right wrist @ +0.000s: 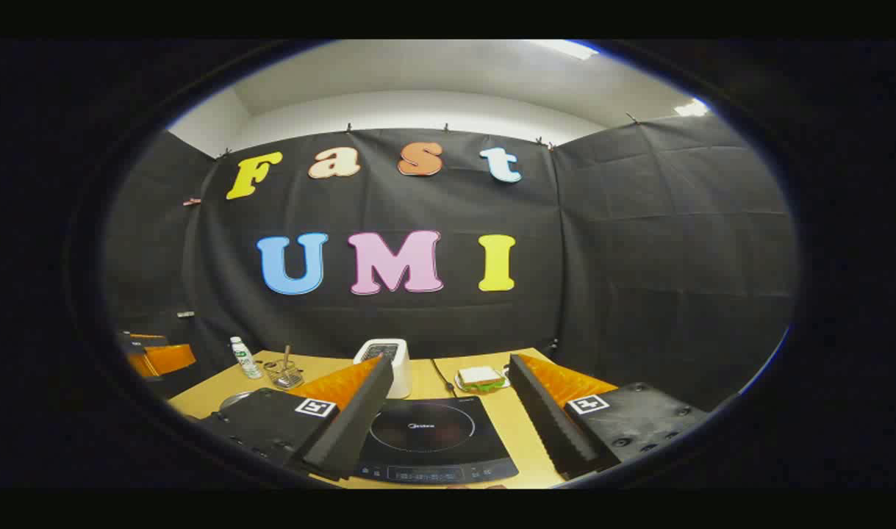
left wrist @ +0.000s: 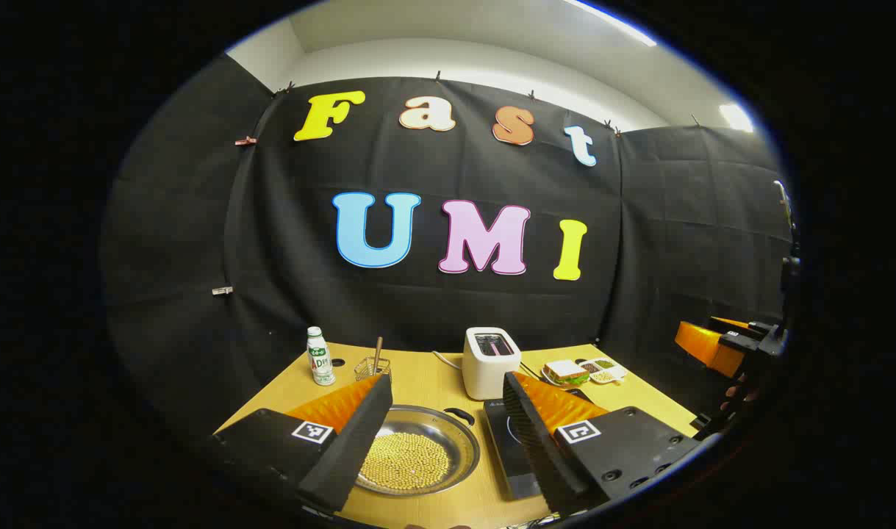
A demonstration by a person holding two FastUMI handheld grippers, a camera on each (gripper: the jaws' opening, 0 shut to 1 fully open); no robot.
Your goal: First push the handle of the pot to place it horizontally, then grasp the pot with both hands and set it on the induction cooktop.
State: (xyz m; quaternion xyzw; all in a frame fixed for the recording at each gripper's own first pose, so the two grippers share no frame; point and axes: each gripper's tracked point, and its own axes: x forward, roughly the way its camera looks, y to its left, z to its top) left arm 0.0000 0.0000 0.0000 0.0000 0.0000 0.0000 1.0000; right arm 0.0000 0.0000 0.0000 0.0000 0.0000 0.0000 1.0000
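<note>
A yellow wooden desk (left wrist: pixel 425 382) stands in a booth walled with black cloth (left wrist: pixel 198 257), under a white ceiling with strip lights. Along the desk's far edge, from the left, stand a small white bottle (left wrist: pixel 320 357), a clear holder (left wrist: pixel 373 366) with a stick upright in it, a white toaster (left wrist: pixel 489 361), a plate with a sandwich (left wrist: pixel 566 372), and a small divided tray (left wrist: pixel 603 370) of what look like grains. Near the front edge, the pot (left wrist: pixel 416 450), a shallow metal pan filled with yellow beans, sits left of the black induction cooktop (right wrist: pixel 429 439), its dark handle (left wrist: pixel 459 415) pointing toward the far edge. The left gripper (left wrist: pixel 448 448) hangs above the pot, fingers spread and empty. The right gripper (right wrist: pixel 448 430) hovers over the cooktop, likewise released, grasping nothing.
</note>
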